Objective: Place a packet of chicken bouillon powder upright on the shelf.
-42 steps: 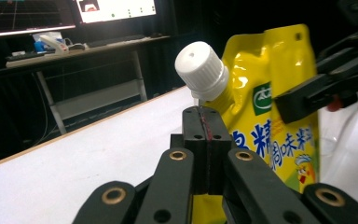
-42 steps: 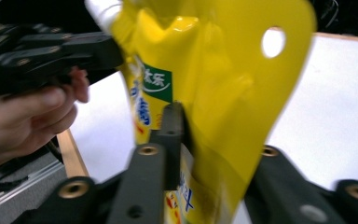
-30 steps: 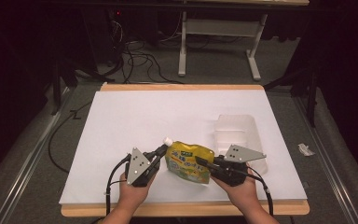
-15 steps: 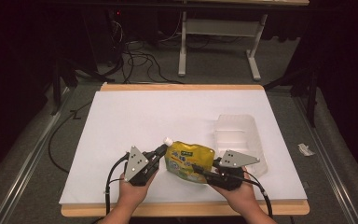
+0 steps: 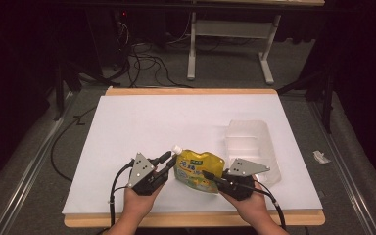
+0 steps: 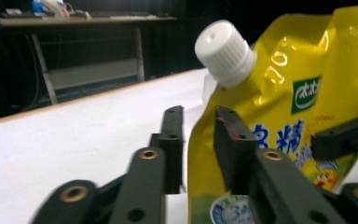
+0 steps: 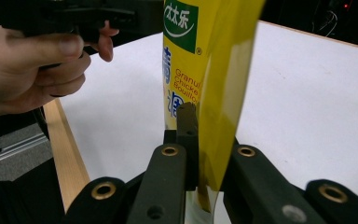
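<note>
High view: we count one pouch (image 5: 199,170), one clear tray (image 5: 248,142), two grippers, all on the white counter (image 5: 142,122). Left gripper view: left gripper (image 6: 199,140) fingers have just been opening, spread, pouch edge between them, cap (image 6: 224,52) above. Right gripper view: right gripper (image 7: 204,140) fingers pinching the pouch edge.

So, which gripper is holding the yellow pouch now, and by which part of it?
The right gripper pinches the yellow pouch at its flat side edge. The left gripper has just been opening; its jaws stand apart below the white cap.
</note>
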Demonstrator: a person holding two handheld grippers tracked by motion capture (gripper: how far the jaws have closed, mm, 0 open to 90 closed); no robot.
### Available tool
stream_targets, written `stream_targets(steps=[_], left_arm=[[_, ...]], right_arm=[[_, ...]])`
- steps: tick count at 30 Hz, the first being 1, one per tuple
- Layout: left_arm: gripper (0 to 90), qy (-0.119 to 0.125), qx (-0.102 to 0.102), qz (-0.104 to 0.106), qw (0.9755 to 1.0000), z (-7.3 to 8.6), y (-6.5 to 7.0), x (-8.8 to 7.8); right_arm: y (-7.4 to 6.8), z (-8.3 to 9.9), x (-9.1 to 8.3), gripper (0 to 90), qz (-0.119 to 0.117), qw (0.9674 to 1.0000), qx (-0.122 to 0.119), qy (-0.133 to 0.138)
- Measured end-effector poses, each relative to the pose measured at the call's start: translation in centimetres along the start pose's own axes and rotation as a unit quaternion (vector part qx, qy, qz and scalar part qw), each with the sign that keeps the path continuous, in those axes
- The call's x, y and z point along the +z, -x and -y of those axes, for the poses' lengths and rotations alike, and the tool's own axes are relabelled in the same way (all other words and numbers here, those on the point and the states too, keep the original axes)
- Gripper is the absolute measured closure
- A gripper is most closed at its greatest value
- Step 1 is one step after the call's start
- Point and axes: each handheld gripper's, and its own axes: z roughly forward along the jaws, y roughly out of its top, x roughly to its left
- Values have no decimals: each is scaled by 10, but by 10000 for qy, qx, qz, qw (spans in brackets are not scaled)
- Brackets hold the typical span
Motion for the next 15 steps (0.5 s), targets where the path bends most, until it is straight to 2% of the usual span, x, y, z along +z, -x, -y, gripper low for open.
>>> stream_targets(steps=[7, 15], left_arm=[[587, -263, -41, 9, 9996, 5, -2, -3], [506, -372, -101, -87, 9992, 7, -6, -5]], right_arm=[[3, 0, -1, 900, 0, 9999, 128, 48], [4, -2, -5, 900, -12, 9998, 134, 142]])
